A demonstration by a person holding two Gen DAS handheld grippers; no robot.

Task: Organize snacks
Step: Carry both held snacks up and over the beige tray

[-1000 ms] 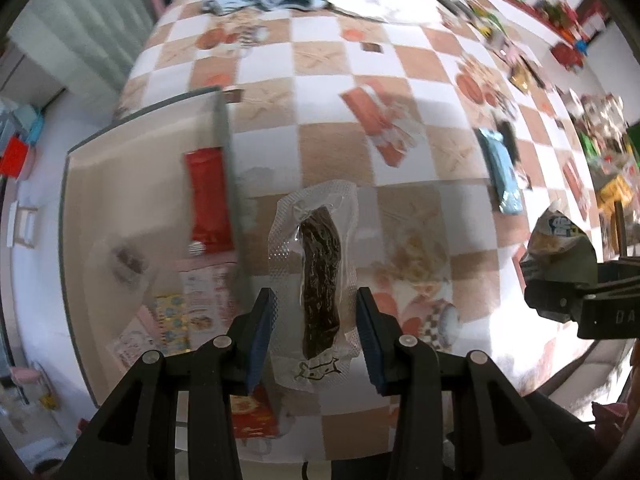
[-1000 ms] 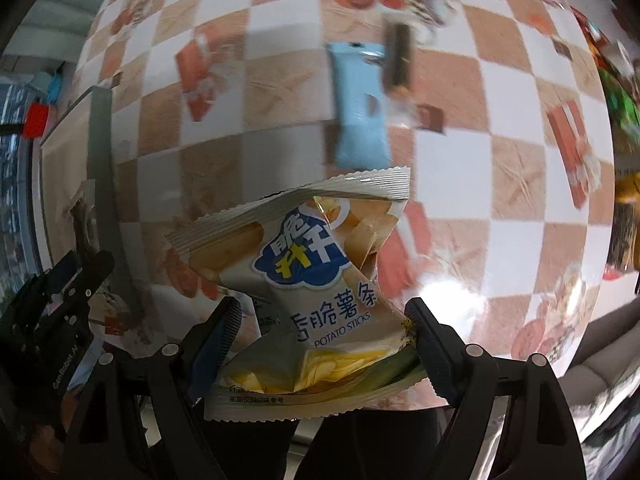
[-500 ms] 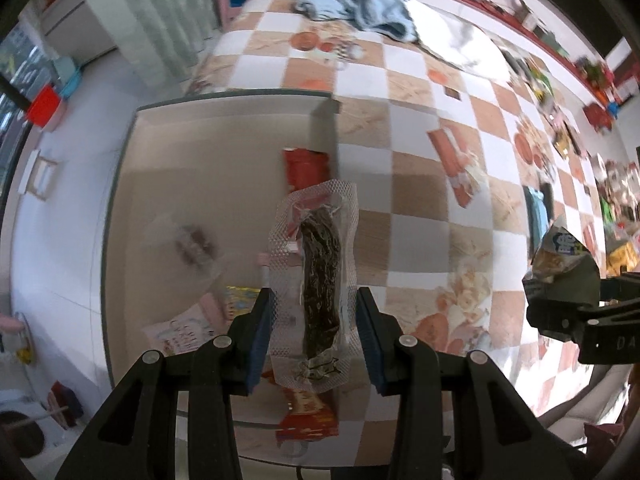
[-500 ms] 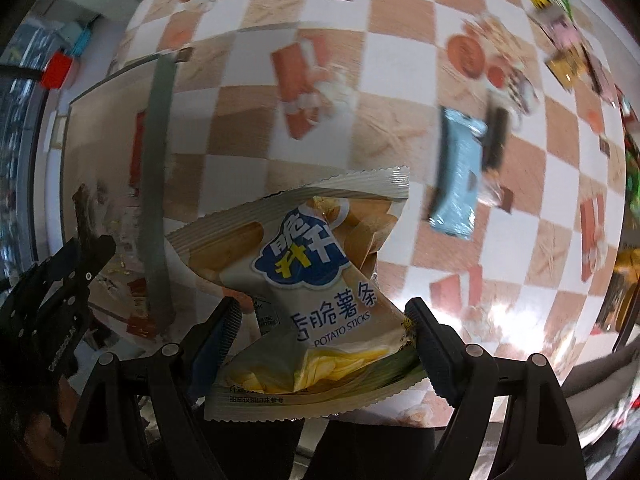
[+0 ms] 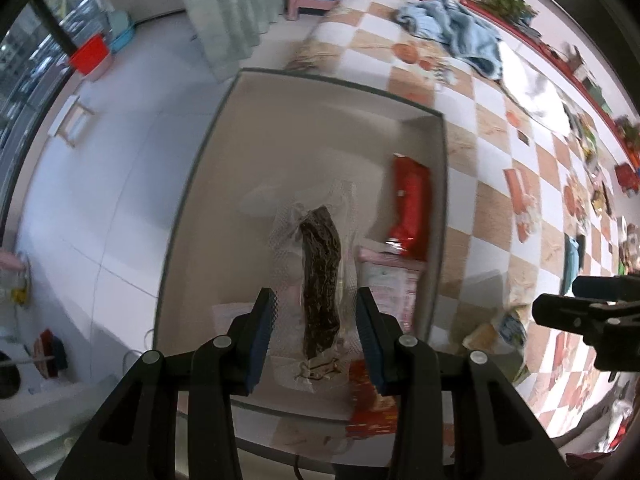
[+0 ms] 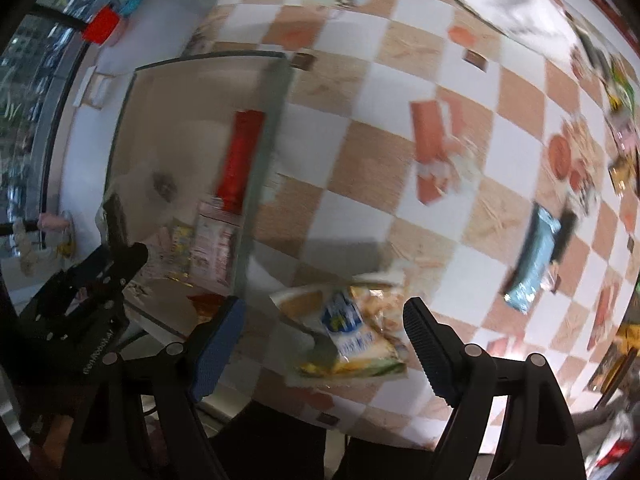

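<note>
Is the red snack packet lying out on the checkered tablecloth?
No, the red snack packet lies inside the box, along its wall on the tablecloth side.

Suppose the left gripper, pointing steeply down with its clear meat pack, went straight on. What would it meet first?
Probably the beige floor of the box, in the bare patch left of the red packet. The left gripper hangs over it with the meat pack; depth is unclear.

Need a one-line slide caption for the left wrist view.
Left gripper holds a clear-wrapped dark jerky strip above the open box, where a red packet already lies.
</note>
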